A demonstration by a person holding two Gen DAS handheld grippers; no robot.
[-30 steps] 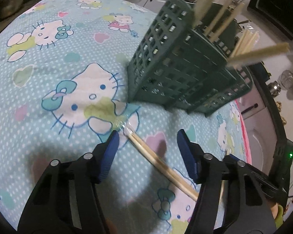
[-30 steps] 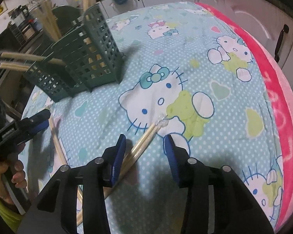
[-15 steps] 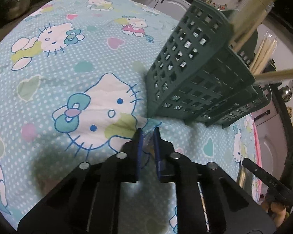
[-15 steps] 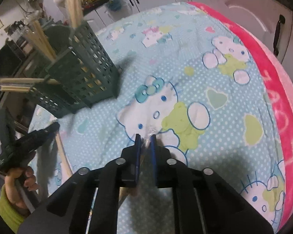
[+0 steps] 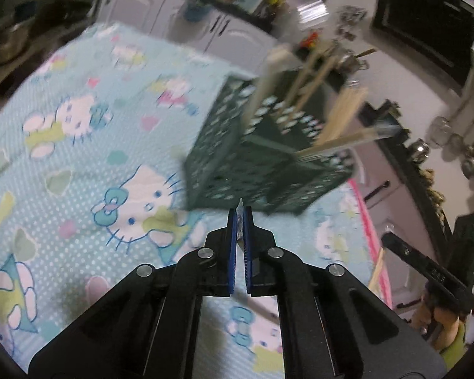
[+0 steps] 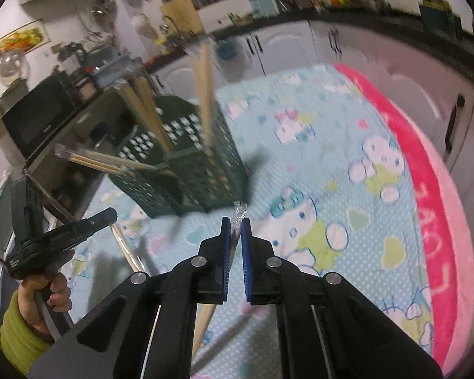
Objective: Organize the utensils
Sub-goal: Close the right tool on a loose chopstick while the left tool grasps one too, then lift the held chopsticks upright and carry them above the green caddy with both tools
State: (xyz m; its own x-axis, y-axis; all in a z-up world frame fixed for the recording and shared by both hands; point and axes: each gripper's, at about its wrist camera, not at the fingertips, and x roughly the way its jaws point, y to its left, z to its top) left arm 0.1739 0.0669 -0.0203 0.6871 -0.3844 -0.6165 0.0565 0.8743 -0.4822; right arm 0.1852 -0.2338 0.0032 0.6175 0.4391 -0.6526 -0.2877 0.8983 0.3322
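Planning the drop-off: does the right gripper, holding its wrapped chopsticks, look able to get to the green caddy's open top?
Probably yes: right gripper faces the green caddy with nothing between; chopsticks already inside crowd the top.

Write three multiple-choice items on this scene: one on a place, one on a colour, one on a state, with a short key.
1. Where does the green slotted caddy stand?
A. on the cartoon-cat cloth
B. on the kitchen counter
C. on a shelf

2. What colour are the right claw's pads?
A. red
B. blue
C. white

3. What is the left claw doing?
A. gaping wide
B. closed on wrapped chopsticks
C. lying on the cloth

Key: 1 A, its base sits on the cartoon-cat cloth. 2 B, blue strips line both fingers. 3 B, a wrapper tip of the wrapped chopsticks pokes out between its closed fingers.
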